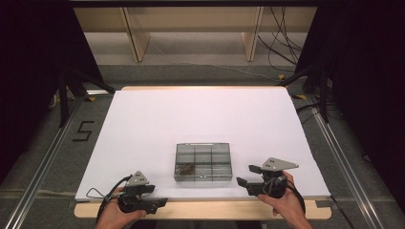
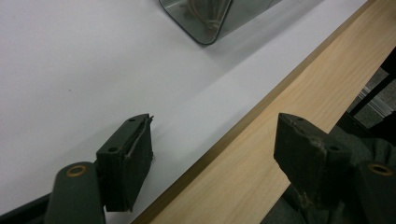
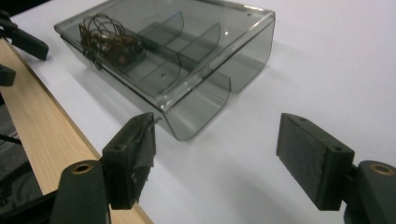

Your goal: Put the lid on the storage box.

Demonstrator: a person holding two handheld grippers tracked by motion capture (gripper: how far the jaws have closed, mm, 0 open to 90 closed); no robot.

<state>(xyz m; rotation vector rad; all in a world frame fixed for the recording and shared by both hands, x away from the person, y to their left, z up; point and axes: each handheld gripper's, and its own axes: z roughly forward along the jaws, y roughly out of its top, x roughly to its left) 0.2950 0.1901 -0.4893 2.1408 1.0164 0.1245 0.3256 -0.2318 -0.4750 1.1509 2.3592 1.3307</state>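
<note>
I have the right hand-held gripper (image 3: pixel 217 154) wide and empty beside the smoky compartment box (image 1: pixel 203 161) at the bench's (image 1: pixel 143 124) near edge; left hand-held gripper (image 2: pixel 212 161) wide, empty. I judge: approach square, avoid nudging box.

A lidded compartment box (image 1: pixel 203 161) sits on the white sheet (image 1: pixel 200 119) covering the table (image 1: pixel 200 210), near its front edge and about midway across. A coil of wire (image 3: pixel 108 37) lies in the box's front-left compartment. The left gripper (image 1: pixel 160 202) lies front-left of the box, the right gripper (image 1: pixel 246 175) just right of it.
</note>
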